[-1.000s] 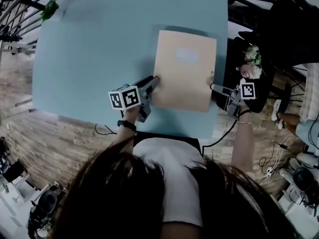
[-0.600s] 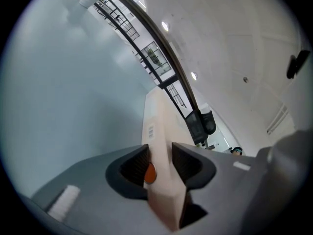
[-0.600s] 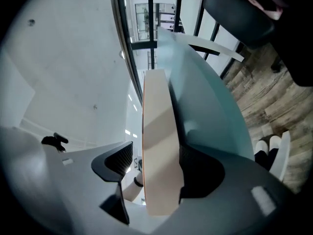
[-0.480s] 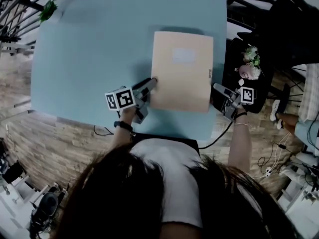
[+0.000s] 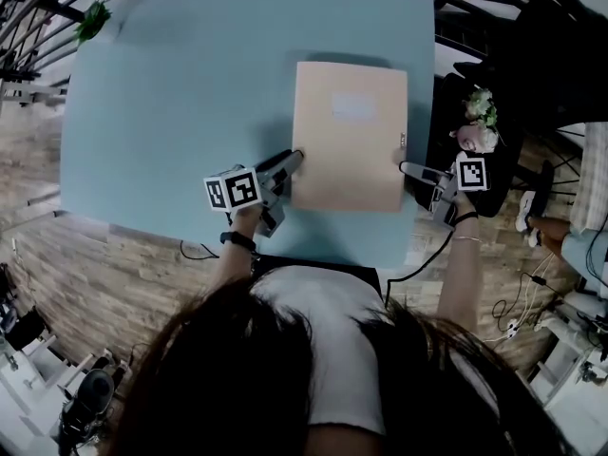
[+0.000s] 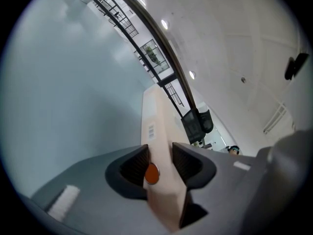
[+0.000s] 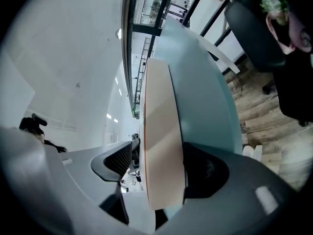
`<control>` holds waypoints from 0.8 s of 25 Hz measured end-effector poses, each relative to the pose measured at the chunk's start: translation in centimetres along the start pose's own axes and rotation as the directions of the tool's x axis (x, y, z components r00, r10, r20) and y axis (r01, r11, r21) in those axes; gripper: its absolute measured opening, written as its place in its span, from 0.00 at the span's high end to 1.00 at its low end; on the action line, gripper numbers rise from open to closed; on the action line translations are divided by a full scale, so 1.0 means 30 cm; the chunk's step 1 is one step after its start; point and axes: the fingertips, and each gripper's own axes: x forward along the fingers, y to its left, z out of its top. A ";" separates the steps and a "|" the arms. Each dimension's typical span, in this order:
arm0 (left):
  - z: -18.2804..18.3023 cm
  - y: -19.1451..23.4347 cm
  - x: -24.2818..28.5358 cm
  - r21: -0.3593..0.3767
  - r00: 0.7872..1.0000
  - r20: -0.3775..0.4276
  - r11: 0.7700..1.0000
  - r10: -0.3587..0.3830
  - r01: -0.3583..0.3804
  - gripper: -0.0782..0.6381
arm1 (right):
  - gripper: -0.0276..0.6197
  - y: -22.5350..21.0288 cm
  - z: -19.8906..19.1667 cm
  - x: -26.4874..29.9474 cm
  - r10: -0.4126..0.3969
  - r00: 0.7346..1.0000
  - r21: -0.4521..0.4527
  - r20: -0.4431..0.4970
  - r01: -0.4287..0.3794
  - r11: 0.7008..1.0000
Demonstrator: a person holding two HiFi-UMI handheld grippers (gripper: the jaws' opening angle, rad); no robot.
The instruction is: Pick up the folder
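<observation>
A small green plant (image 5: 93, 17) stood at the far left corner of the blue table (image 5: 171, 112). The left gripper (image 5: 294, 158), its marker cube (image 5: 234, 189) facing up, reached in from the near edge to the folder's left edge, close to the folder's near left corner. In the left gripper view, that edge ran between the jaws, which had just been opening. Both pads nevertheless lay against the folder's faces, pinching it.

The peach folder (image 5: 350, 160) was over the right half of the table, near the near edge. Its long sides ran toward the far edge, and a pale label (image 5: 353, 108) was on its upper face. Whether it was clear of the table I could not tell.

The right gripper (image 5: 406, 167) came in from beyond the table's right edge to the folder's right edge. Its jaws stood spread around that edge, with a thin gap showing at one pad.

Off the table to the right, pink and white flowers (image 5: 478, 117) lay against something dark.
</observation>
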 end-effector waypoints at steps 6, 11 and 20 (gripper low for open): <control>0.001 0.005 0.001 -0.023 1.000 -0.015 1.000 -0.019 0.019 0.60 | 0.49 0.009 -0.029 0.011 0.052 0.998 0.030 -0.032 -0.051 0.998; -0.003 0.005 0.001 -0.057 0.999 -0.036 0.998 -0.039 0.037 0.59 | 0.49 0.011 -0.012 -0.014 0.153 0.987 0.110 0.050 -0.158 0.981; -0.003 0.009 -0.007 -0.068 0.996 -0.065 0.996 -0.058 0.053 0.58 | 0.49 -0.007 -0.071 0.034 -0.034 0.977 -0.018 -0.213 0.031 0.999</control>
